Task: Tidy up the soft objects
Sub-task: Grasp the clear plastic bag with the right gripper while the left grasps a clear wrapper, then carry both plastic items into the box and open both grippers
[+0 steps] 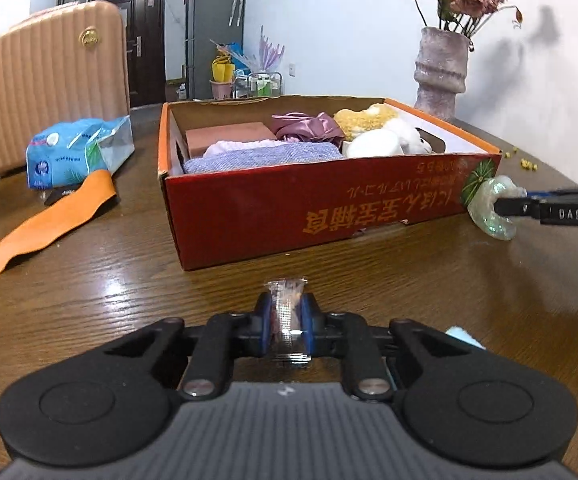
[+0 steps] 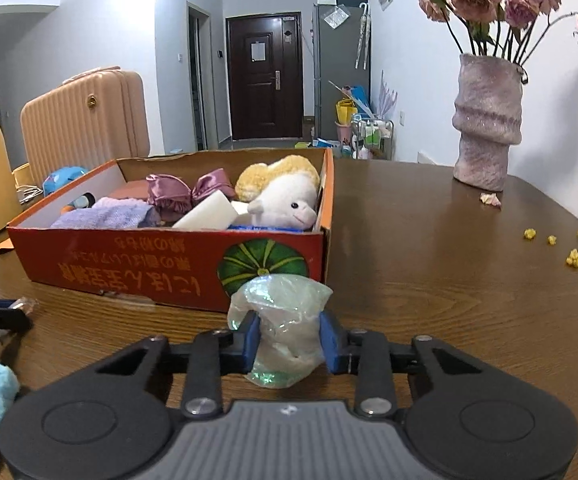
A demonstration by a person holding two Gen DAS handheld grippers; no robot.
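Pinching crinkly clear packet (image 1: 287, 312), iridescent film wad (image 2: 283, 330).

The left gripper (image 1: 285, 316) sits low in front of the red box (image 1: 313, 208), its 2 blue pads (image 1: 264, 320) pinched tight on a thin clear packet (image 1: 287, 312); the right gripper (image 2: 287, 334) hangs at the box's near right corner, level, its 2 fingers (image 2: 331, 336) closed around a crumpled iridescent bag (image 2: 281, 320); both point toward the box.
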